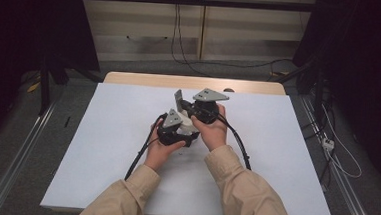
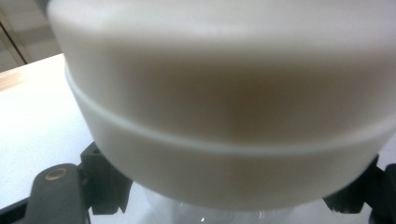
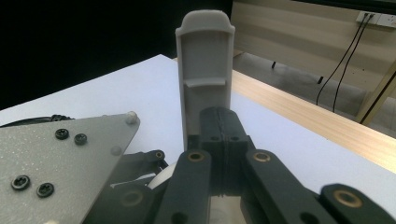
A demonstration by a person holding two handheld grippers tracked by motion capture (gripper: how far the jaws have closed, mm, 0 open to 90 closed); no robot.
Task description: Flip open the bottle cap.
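Note:
My left gripper (image 1: 188, 132) is shut on a white-lidded container (image 1: 190, 127) at the middle of the table. In the left gripper view the white lid (image 2: 224, 107) looms close and blurred, with clear material under it and a black jaw at each lower side. My right gripper (image 1: 186, 107) sits just behind and to the right, its jaws pressed together on a flat grey plastic piece (image 1: 178, 101). In the right gripper view that grey piece (image 3: 205, 70) stands upright above the closed jaws (image 3: 219, 135), with the left gripper's grey plate (image 3: 56, 158) close by.
A white sheet (image 1: 106, 147) covers the table, with a strip of bare wood (image 1: 145, 79) along its far edge. Black cables (image 1: 239, 143) trail back from both grippers. Dark curtains and metal floor rails flank the table, and wall sockets with cords sit at the back.

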